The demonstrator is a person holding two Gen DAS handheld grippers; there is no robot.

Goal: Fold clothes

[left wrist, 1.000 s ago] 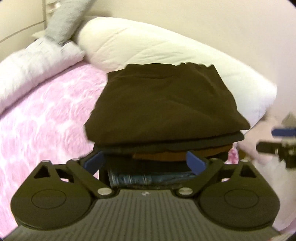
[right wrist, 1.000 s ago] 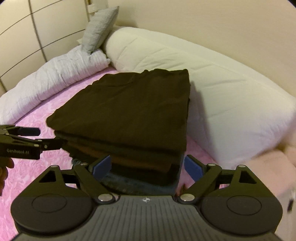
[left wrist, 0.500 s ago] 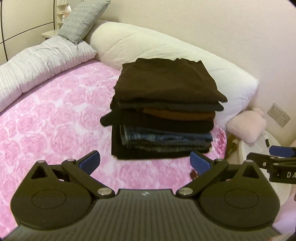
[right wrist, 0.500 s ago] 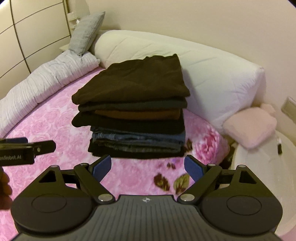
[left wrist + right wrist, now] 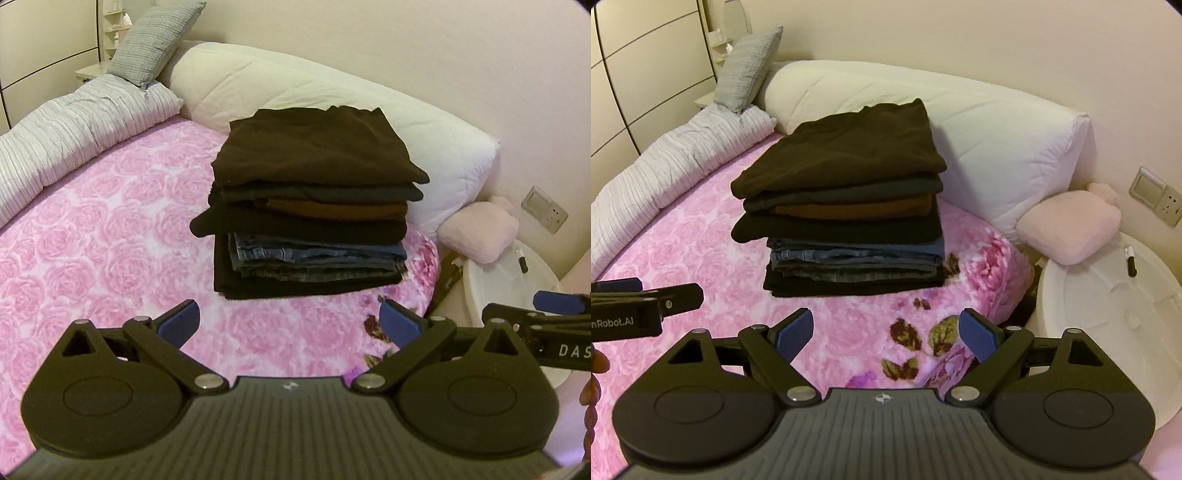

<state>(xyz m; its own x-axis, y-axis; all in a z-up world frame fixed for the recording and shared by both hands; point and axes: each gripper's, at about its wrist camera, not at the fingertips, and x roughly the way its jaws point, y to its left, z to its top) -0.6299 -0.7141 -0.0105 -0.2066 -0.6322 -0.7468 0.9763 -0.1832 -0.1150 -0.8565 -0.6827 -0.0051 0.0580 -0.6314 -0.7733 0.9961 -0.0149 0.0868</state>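
Observation:
A stack of several folded clothes [image 5: 314, 206] sits on the pink rose bedspread [image 5: 92, 258], with a dark brown garment on top and jeans lower down. It also shows in the right wrist view [image 5: 846, 210]. My left gripper [image 5: 290, 321] is open and empty, held back from the stack's near side. My right gripper [image 5: 886, 332] is open and empty, also short of the stack. The right gripper shows at the right edge of the left wrist view [image 5: 554, 317]; the left gripper shows at the left edge of the right wrist view [image 5: 646, 302].
A long white bolster [image 5: 332, 96] lies behind the stack, with a striped duvet [image 5: 74, 129] and grey pillow [image 5: 155, 40] at the far left. A pink cushion [image 5: 1067, 229] and a round white table [image 5: 1108, 306] with a marker stand right of the bed.
Both grippers have pulled back from the stack, which was close between the fingers and now sits farther away on the bed. Both stay open.

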